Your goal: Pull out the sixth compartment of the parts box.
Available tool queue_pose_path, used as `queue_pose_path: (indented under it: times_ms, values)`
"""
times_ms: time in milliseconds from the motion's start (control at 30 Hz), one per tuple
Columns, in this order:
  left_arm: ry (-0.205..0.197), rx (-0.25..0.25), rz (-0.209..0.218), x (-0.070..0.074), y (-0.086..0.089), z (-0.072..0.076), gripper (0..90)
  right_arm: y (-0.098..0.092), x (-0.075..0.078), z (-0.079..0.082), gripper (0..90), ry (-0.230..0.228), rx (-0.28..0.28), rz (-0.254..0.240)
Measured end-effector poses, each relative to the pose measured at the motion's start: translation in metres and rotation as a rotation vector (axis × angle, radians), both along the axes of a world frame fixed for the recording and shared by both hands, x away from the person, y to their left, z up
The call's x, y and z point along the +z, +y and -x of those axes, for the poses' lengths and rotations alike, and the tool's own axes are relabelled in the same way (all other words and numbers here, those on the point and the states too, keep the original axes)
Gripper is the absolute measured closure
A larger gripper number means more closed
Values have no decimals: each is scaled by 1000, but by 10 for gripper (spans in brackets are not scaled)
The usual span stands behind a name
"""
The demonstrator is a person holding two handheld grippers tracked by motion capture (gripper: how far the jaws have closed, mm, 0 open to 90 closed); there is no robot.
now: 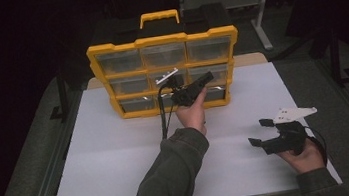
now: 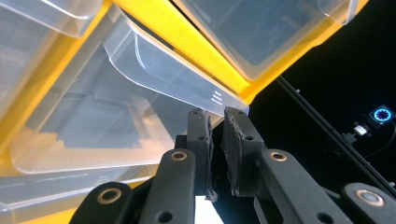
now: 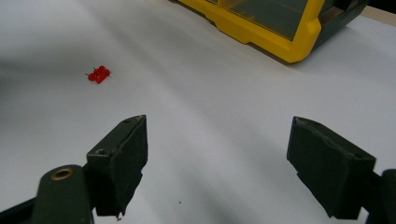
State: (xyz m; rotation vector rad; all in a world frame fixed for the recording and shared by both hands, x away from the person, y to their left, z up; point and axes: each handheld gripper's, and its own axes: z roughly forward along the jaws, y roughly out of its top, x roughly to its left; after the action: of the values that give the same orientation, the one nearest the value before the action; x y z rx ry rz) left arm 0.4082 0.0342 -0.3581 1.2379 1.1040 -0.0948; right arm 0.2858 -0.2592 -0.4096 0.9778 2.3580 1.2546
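Note:
A yellow organizer (image 1: 161, 40) with three rows of clear drawers stands upright at the back of the white table (image 1: 109, 156). My left gripper (image 1: 200, 84) is raised against the bottom row. In the left gripper view its jaws stand almost together, with the fingertips (image 2: 200, 122) closed on the lower corner of a clear drawer's handle lip (image 2: 187, 79). My right gripper (image 1: 260, 132) rests low at the right of the table, jaws wide apart (image 3: 217, 163) and nothing between them. A small cluster of red pushpins (image 3: 98, 74) lies on the white surface ahead of the right gripper.
The organizer's yellow corner (image 3: 280, 44) shows at the top of the right gripper view. A black carry handle section with a yellow grip (image 1: 158, 18) tops the organizer. Dark floor and table legs (image 1: 264, 21) surround the table. A black cable (image 1: 165, 119) hangs from the left gripper.

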Motion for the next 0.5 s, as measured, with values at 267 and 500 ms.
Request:
queue_pose_path:
  times_ms: [267, 500]
  values:
    - [-8, -17, -4, 0, 3, 6, 808, 1, 0, 1, 198, -7, 5, 3]
    - [-13, -31, -9, 0, 4, 10, 808, 1, -1, 0, 196, -6, 6, 4]
